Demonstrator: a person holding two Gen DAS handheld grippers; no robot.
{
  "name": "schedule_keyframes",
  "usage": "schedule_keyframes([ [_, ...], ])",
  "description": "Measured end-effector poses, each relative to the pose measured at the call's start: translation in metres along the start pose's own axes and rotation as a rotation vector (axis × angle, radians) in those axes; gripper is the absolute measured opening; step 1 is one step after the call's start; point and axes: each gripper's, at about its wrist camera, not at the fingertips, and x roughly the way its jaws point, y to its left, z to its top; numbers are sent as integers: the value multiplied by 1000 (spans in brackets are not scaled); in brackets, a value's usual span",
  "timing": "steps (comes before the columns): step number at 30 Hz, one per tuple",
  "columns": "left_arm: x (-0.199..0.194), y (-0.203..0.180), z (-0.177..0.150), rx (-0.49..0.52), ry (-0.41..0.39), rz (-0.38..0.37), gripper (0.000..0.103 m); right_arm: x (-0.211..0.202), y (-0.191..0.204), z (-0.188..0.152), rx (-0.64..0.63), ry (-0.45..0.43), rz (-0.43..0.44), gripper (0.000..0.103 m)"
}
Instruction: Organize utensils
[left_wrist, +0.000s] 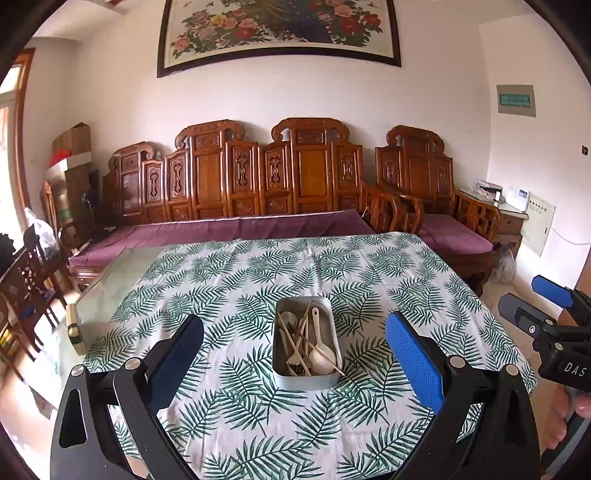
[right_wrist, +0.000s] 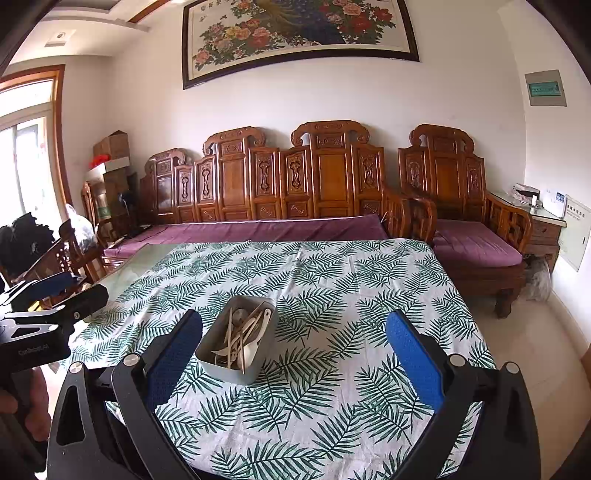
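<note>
A grey rectangular tin (left_wrist: 284, 373) stands on the leaf-print tablecloth (left_wrist: 240, 280), holding several pale wooden utensils (left_wrist: 306, 343): spoons, a fork and sticks. My left gripper (left_wrist: 295, 332) hovers open above the table's near edge, and the tin sits between its blue-padded fingers (left_wrist: 413, 358), further ahead. In the right wrist view the same tin (right_wrist: 221, 363) with its utensils (right_wrist: 243, 338) lies ahead and left of centre. My right gripper (right_wrist: 295, 332) is open and empty. Each gripper shows at the edge of the other's view: the right gripper (left_wrist: 535, 302), the left gripper (right_wrist: 62, 288).
A carved wooden sofa (left_wrist: 258, 177) with a purple cushion runs behind the table, and a matching armchair (left_wrist: 436, 192) stands to its right. A bare glass strip (left_wrist: 114, 280) of table lies left of the cloth. Wooden chairs (left_wrist: 26, 280) stand at the left. A hand (left_wrist: 580, 402) holds the right gripper.
</note>
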Motion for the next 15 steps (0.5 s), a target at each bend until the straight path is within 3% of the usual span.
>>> schedule_keyframes([
  [15, -2, 1, -1, -8, 1, 2, 95, 0, 0, -3, 2, 1, -4, 100],
])
